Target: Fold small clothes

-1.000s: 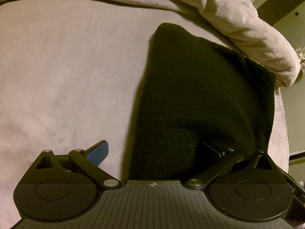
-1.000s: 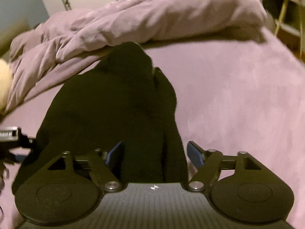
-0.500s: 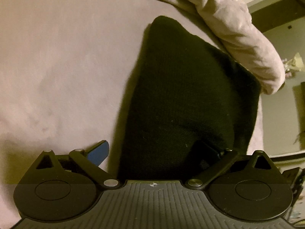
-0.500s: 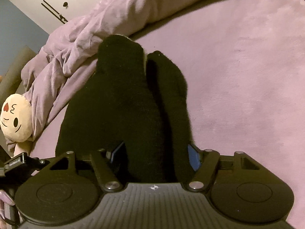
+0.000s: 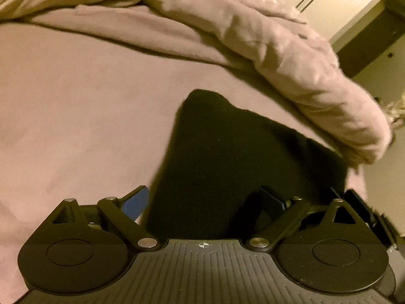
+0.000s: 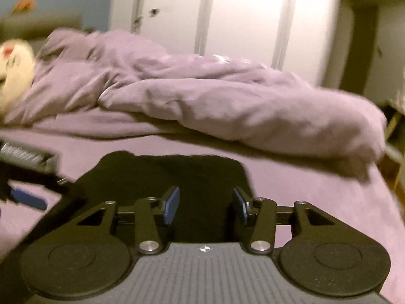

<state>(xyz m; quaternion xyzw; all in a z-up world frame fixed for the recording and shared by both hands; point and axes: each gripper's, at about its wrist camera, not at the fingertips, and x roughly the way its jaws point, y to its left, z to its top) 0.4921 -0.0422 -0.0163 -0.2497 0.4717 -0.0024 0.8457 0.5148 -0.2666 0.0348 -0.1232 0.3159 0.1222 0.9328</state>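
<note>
A black knit garment (image 5: 240, 157) lies flat on the purple bed sheet (image 5: 76, 114). My left gripper (image 5: 202, 202) hovers at its near edge, jaws wide and closing slightly. Its blue left pad (image 5: 136, 202) is over bare sheet and the right finger is over the cloth. In the right wrist view the garment (image 6: 177, 172) spreads wide just ahead. My right gripper (image 6: 205, 205) is closing with black cloth between its blue pads (image 6: 172, 205); I see no pad pressing on it. The left gripper (image 6: 27, 197) shows blurred at that view's left edge.
A crumpled purple duvet (image 6: 202, 96) is heaped along the far side of the bed, close behind the garment. A pale plush toy (image 6: 15, 65) lies at the far left. White wardrobe doors (image 6: 240, 12) stand behind. The bed's edge drops off at the right.
The right gripper's jaws have narrowed a lot, and it has rolled and tipped up so the garment now lies wide across its view. The left gripper drew back, showing more duvet.
</note>
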